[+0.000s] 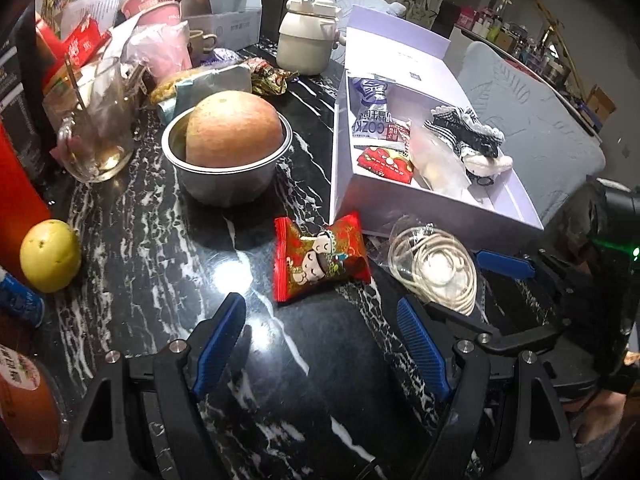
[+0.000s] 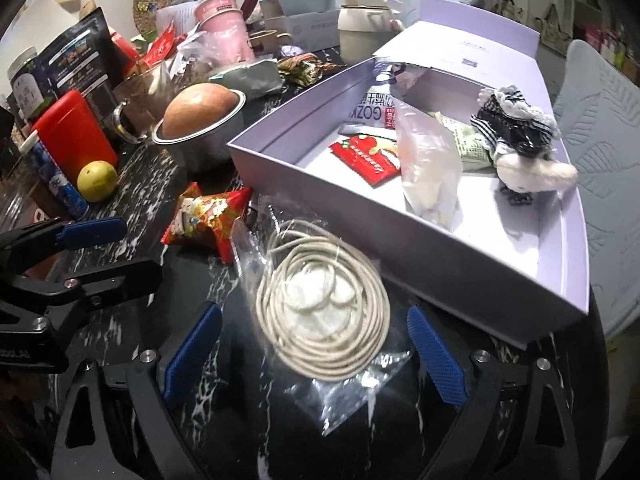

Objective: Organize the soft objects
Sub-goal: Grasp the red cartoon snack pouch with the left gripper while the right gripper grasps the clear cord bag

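Note:
A red snack packet (image 1: 320,256) with cartoon figures lies on the black marble table, just beyond my left gripper (image 1: 320,302), which is open and empty. To its right a clear bag with a coiled cream cord (image 2: 324,312) lies flat between the fingers of my right gripper (image 2: 314,312), which is open, its pads apart from the bag. Behind them stands an open lilac box (image 2: 360,220). It holds a black-and-white plush toy (image 2: 520,140), a red packet (image 2: 368,156), a clear pouch (image 2: 428,168) and other sachets.
A steel bowl (image 1: 224,176) holding a large round orange fruit stands left of the box. Around it are a glass mug (image 1: 96,136), a yellow-green fruit (image 1: 50,256), a red tin (image 2: 76,140) and a cream jar (image 1: 306,40). A pale cushioned chair (image 1: 532,128) is beyond the box.

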The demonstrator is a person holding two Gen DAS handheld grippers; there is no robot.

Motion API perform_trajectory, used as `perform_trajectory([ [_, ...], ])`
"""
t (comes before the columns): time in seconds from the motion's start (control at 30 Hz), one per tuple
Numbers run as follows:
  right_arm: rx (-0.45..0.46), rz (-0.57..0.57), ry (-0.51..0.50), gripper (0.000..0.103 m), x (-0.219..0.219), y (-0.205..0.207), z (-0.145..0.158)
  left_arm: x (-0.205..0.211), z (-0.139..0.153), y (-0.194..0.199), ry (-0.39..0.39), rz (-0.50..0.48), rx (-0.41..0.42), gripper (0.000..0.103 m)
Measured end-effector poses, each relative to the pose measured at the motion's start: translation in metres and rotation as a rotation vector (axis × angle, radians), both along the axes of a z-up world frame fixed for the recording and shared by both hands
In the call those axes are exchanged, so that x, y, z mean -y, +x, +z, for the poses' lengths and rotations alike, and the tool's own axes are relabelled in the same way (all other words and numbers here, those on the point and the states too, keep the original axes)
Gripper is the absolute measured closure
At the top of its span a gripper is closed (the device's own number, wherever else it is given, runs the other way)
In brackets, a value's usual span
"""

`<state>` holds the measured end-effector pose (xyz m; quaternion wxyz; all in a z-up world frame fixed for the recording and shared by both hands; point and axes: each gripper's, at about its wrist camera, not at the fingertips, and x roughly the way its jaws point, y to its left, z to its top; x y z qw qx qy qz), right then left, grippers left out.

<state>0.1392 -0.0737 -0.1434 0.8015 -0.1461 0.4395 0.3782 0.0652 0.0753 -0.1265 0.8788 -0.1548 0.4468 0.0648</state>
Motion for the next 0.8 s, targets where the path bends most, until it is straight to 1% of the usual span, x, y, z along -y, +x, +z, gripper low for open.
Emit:
perform_trajectory([
  [0.17,-0.012,0.003,-0.044,0.007,-0.005,0.010,-0.010,-0.005,-0.004,0.011,-0.039,-0.005,-0.007,0.025],
  [0.27,0.010,-0.002,-0.052,0.006,-0.006,0.012,-0.012,-0.007,-0.007,0.016,-0.059,-0.008,-0.011,0.025],
  [0.37,0.038,0.011,-0.062,0.007,-0.006,0.008,-0.014,-0.008,-0.008,0.021,-0.049,-0.002,-0.006,0.025],
  [0.43,0.077,0.030,-0.083,0.008,-0.006,0.004,-0.016,-0.009,-0.008,0.024,-0.043,-0.001,-0.004,0.025],
  [0.57,0.090,0.021,-0.067,0.016,0.000,0.004,-0.015,-0.008,-0.011,0.033,-0.044,-0.018,-0.012,0.025],
  [0.73,0.110,0.035,-0.046,0.018,0.004,0.002,-0.015,-0.005,-0.022,0.046,-0.030,-0.030,-0.048,0.025],
  [0.8,0.114,0.040,-0.039,0.018,0.005,0.001,-0.015,-0.002,-0.023,0.050,0.003,-0.033,-0.047,0.025],
])
